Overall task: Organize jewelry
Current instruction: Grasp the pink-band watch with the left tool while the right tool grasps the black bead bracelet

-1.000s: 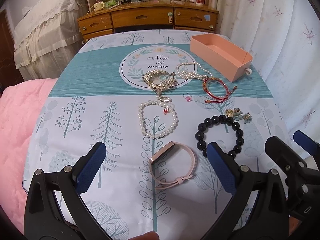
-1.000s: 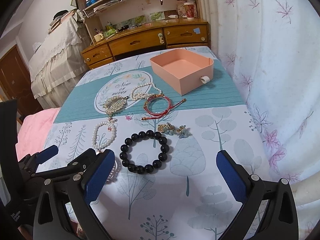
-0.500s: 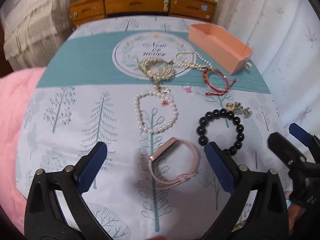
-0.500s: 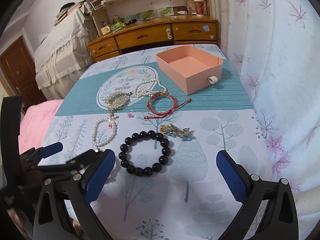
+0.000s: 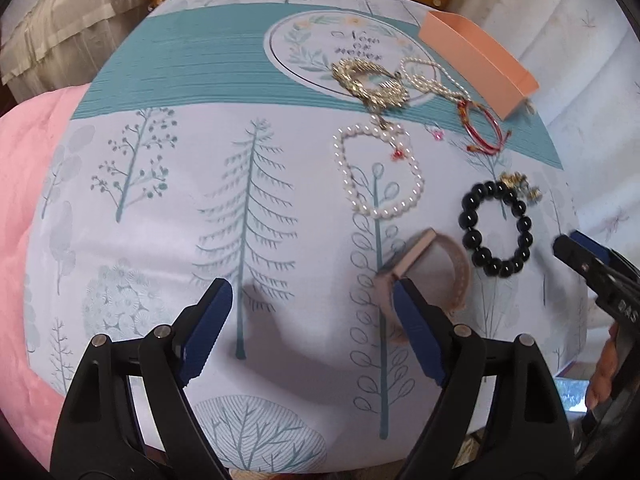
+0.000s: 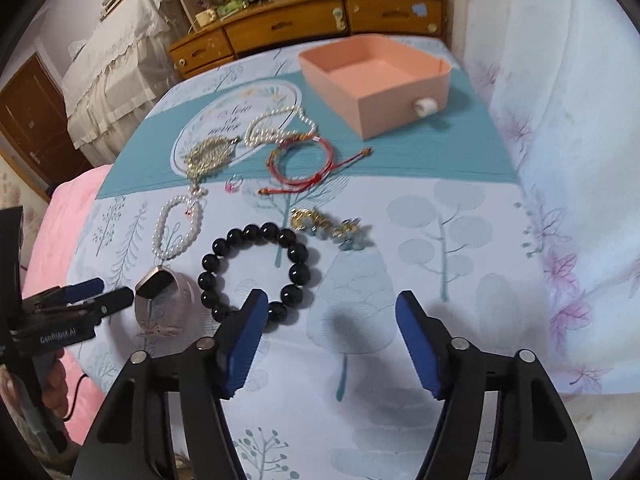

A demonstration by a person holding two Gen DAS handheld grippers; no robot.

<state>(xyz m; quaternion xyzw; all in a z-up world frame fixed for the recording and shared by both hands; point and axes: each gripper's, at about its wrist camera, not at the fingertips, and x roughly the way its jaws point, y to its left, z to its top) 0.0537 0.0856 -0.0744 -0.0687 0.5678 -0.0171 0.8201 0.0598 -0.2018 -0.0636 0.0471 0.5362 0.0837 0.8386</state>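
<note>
Black bead bracelet (image 6: 256, 270) beside right claw (image 6: 328, 340)

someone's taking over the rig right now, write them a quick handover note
Left gripper: open, holding nothing, low over the tablecloth, its right finger at the pink watch.
Right gripper: open, holding nothing, its left finger over the near edge of the black bead bracelet.
Pink box: empty, at the far right of the cloth.
Done: nothing boxed yet.
Left: all pieces lie loose, including the pearl bracelet, pearl necklace, gold piece, red cord bracelet and earrings.
</note>
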